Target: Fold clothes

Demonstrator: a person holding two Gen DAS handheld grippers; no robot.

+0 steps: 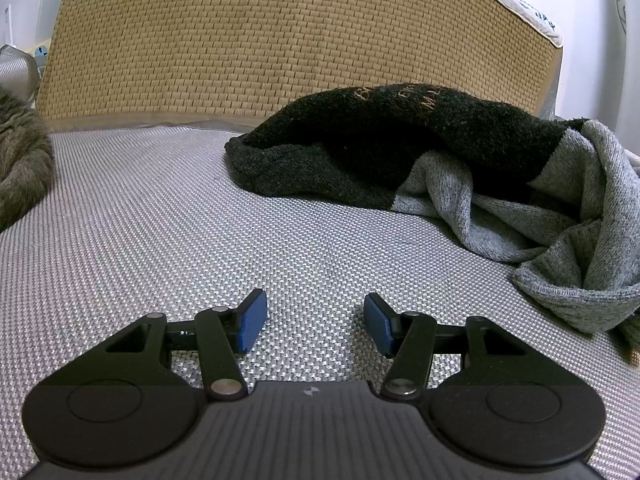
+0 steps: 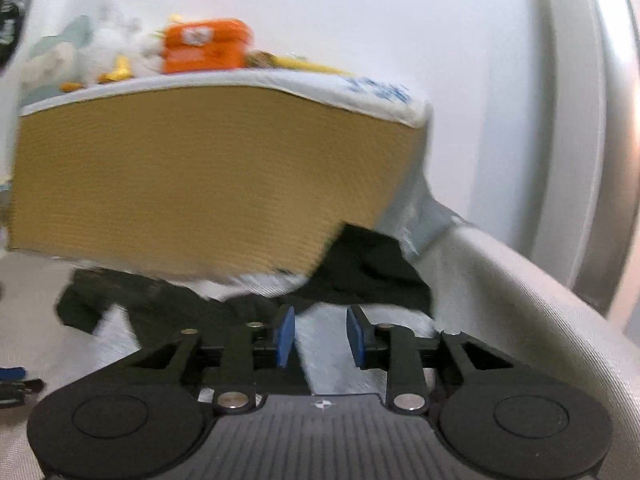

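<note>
Your left gripper hovers with fingers spread over the woven mat, right gripper parted and empty above the crumpled sweater

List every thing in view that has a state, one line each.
Sweater: crumpled in a heap, unfolded.
Left gripper: open, empty, over bare mat.
Right gripper: open, nothing gripped, pale cloth behind the gap.
Mattress: propped upright behind the mat.
Orange box: upright atop the mattress.

Right wrist view motion-blurred; sweater cut off at right edge.
</note>
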